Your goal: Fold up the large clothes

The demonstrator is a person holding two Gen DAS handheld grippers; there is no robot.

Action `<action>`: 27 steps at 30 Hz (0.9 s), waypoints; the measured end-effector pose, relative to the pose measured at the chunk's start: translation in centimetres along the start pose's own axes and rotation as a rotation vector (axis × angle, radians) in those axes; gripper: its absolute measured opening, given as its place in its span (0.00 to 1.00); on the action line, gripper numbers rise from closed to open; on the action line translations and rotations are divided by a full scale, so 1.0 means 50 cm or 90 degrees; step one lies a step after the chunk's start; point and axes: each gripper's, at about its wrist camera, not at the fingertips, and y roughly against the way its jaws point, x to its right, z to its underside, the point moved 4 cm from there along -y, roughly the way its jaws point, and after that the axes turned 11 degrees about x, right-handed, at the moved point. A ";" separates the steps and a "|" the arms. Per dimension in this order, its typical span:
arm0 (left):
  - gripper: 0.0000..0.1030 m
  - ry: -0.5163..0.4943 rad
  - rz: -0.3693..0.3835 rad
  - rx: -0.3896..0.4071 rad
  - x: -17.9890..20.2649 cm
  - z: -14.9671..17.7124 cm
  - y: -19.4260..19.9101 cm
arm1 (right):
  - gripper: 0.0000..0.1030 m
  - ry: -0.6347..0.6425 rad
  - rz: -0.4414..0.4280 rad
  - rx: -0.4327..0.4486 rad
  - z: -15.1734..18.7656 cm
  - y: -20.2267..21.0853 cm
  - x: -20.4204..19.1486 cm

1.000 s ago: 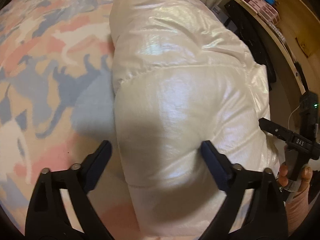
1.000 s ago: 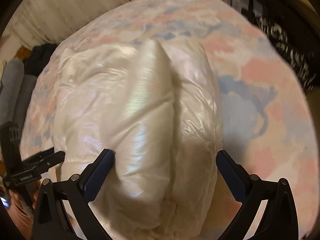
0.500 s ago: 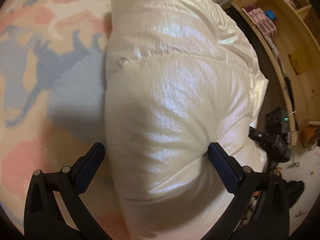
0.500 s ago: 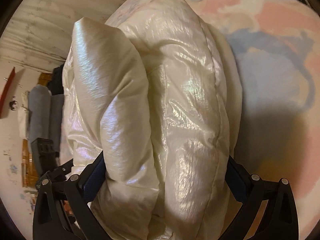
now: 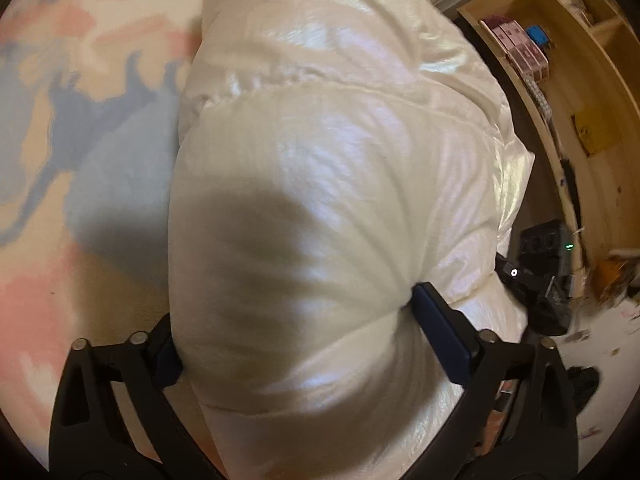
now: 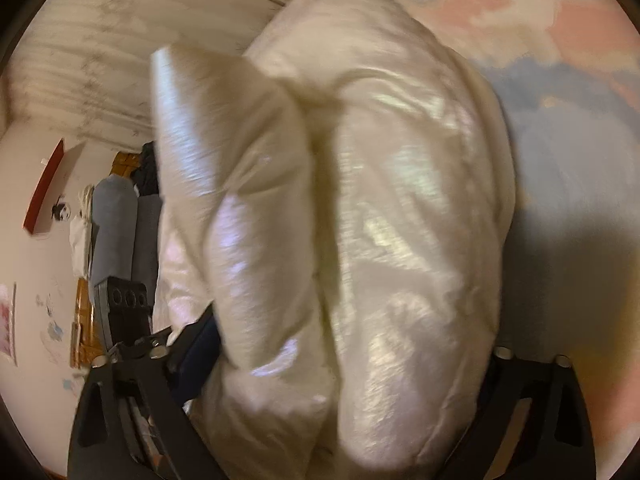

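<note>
Cream puffer jacket [image 5: 320,200] bunched in thick roll on patterned bed [image 5: 60,120], fold partly made. Left gripper [image 5: 296,332] and right gripper [image 6: 348,364] closing, pads pressing bulk. Flattening, final fold left.

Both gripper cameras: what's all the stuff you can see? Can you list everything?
puffy jacket: one, shiny cream white, bundled on the bedspread
bedspread: one, pink, blue and cream pattern, under the jacket
wooden shelf: one, tan, right of the bed, holding pink boxes
left gripper: one, black with blue pads, jaws closing around the jacket's near end
right gripper: one, black with blue pads, jaws closing around two jacket folds
</note>
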 end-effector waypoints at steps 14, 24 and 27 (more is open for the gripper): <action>0.65 -0.160 -0.075 0.122 0.085 0.015 0.155 | 0.52 0.164 -0.053 0.078 0.034 0.079 -0.254; 0.60 -0.162 -0.107 0.194 0.005 -0.078 0.348 | 0.51 0.229 -0.086 0.082 0.006 -0.003 -0.427; 0.60 -0.167 -0.119 0.211 -0.074 -0.129 0.421 | 0.50 0.246 -0.102 0.081 -0.020 -0.039 -0.484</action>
